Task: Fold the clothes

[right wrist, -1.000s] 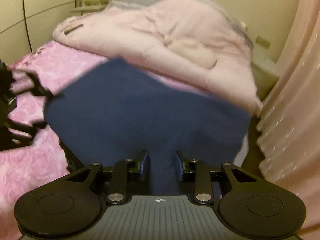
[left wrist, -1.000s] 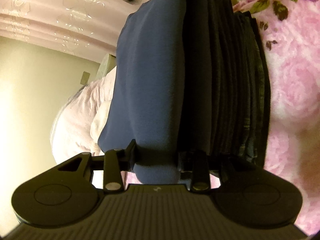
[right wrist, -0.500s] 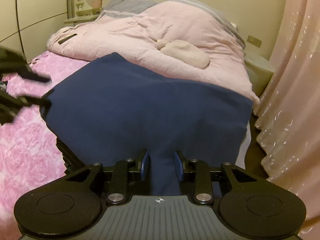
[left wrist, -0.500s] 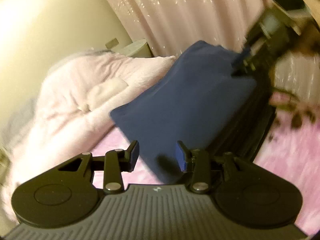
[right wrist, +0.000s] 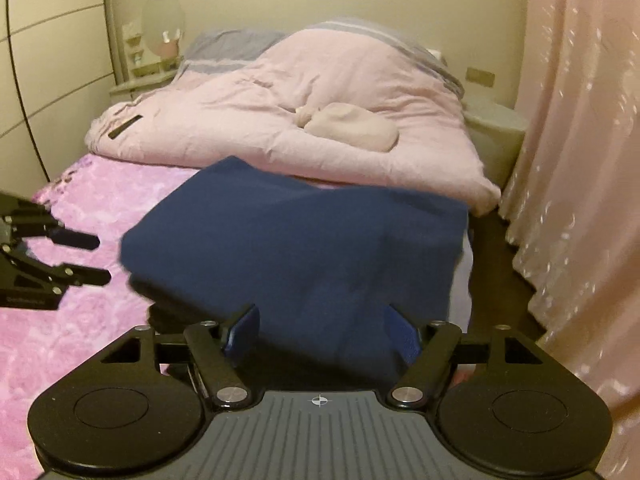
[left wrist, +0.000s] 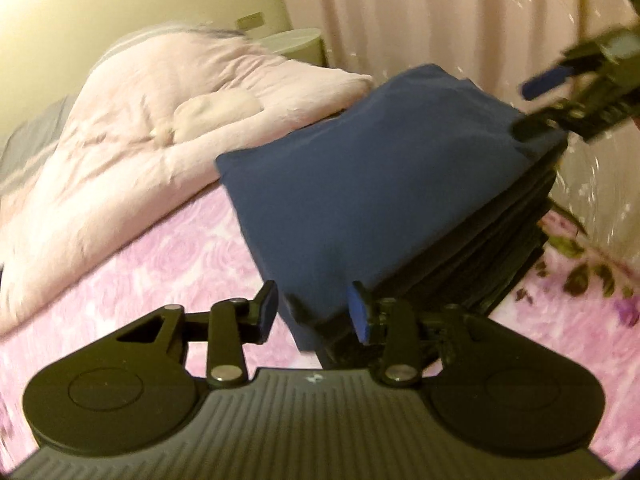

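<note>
A folded navy blue garment (left wrist: 384,184) lies on top of a stack of dark folded clothes (left wrist: 504,240) on the pink floral bed. My left gripper (left wrist: 314,310) is open, its jaws on either side of the garment's near corner without pinching it. My right gripper (right wrist: 320,330) is open wide at the near edge of the same garment (right wrist: 296,248). The right gripper also shows at the top right of the left wrist view (left wrist: 568,92). The left gripper shows open at the left edge of the right wrist view (right wrist: 86,258).
A rumpled pale pink duvet (right wrist: 304,116) is heaped at the head of the bed. Pink curtains (right wrist: 580,160) hang along the right side. A bedside table (left wrist: 296,42) stands by the wall. The pink floral bedspread (right wrist: 80,208) lies to the left of the stack.
Both grippers have let go of the navy garment and opened. It has dropped flat onto the dark stack. The left gripper has drawn back from the garment.
</note>
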Motion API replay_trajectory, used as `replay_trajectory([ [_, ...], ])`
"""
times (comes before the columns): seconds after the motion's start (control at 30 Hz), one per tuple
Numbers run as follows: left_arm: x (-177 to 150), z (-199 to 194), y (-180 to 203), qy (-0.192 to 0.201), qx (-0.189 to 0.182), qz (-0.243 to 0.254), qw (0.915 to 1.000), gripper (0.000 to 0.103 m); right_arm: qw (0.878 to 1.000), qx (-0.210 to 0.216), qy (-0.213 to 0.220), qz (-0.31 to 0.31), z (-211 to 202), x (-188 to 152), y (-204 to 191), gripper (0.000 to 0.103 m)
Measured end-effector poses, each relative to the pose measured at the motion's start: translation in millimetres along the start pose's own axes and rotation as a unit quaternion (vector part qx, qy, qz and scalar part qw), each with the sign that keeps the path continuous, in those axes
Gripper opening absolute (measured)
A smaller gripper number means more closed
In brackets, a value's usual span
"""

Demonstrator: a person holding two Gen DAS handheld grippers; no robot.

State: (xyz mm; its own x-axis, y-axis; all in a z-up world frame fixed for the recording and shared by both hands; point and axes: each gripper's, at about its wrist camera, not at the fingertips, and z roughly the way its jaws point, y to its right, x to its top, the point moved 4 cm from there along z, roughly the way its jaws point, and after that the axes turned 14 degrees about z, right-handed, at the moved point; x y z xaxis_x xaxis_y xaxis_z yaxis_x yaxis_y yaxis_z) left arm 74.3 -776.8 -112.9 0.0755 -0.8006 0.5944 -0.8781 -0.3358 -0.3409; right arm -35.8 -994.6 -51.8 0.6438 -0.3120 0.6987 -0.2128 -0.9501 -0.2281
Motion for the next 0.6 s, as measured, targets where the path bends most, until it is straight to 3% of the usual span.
replay_trajectory([
  [0.13, -23.2, -20.5, 18.7, -0.023, -0.003, -0.069, 0.9973, 0.048, 0.999, 0.004, -0.022, 0.032, -27.9, -40.4, -13.5, 0.073],
  [0.27, -42.1, -43.4, 43.3, -0.044, -0.011, -0.129, 0.9906, 0.072, 0.998, -0.004, -0.046, 0.053, -46.3, -73.3, -27.1, 0.073],
  [0.4, -52.0, -64.1, 65.9, -0.057, -0.019, -0.171, 0.9834, 0.094, 0.996, -0.024, -0.041, 0.071, -66.1, -85.8, -38.9, 0.086],
  [0.53, -55.1, -83.2, 75.7, -0.062, -0.006, -0.182, 0.9813, 0.098, 0.997, -0.036, -0.032, 0.065, -87.7, -90.6, -55.4, 0.087],
  [0.6, -55.8, -93.5, 73.9, -0.045, -0.003, -0.198, 0.9792, 0.098, 0.997, -0.048, -0.02, 0.065, -100.5, -93.7, -63.4, 0.087],
])
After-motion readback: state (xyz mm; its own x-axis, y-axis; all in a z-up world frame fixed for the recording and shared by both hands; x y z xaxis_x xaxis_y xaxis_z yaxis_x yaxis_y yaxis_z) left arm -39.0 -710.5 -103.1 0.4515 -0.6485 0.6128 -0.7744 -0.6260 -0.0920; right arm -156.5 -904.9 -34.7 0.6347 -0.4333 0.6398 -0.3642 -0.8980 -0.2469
